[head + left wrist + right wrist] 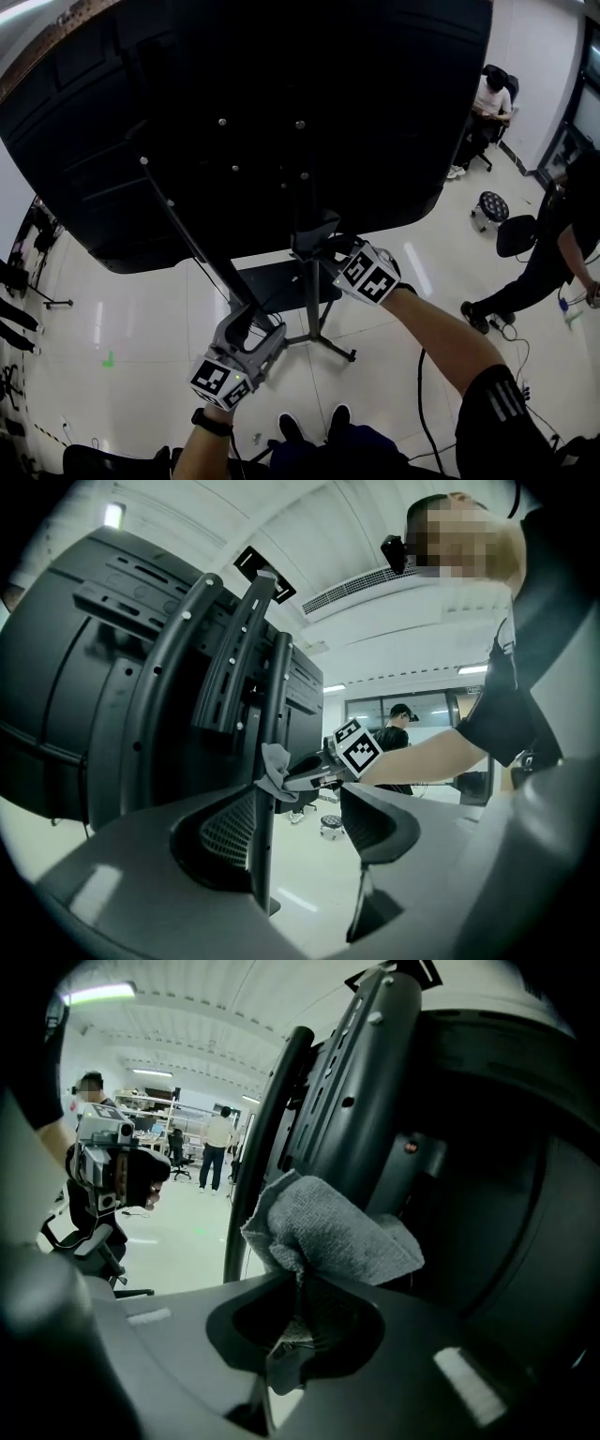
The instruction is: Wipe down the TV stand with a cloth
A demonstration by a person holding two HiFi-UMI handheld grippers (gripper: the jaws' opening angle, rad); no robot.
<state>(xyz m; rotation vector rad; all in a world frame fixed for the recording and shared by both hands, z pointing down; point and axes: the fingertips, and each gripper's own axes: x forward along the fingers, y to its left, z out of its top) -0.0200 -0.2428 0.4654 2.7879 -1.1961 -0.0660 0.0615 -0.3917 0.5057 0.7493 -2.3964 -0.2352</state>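
Observation:
The big black TV (234,112) is seen from behind, on a wheeled stand whose pole (309,295) drops to a base (323,345). My right gripper (330,247) (300,1330) is shut on a folded grey cloth (328,1227) and presses it against the black mount rails behind the screen. In the left gripper view the cloth (275,766) shows at the right gripper's tips, by a rail. My left gripper (261,328) (305,822) is lower and stands open. A thin black stand strut (263,855) passes between its jaws, close to the left one, with a gap to the right one.
A pale glossy floor surrounds the stand. One person sits at the back right (487,98) and another in black bends at the right edge (553,253). A round stool (490,206) and floor cables (422,403) lie to the right. Dark equipment (19,281) lines the left edge.

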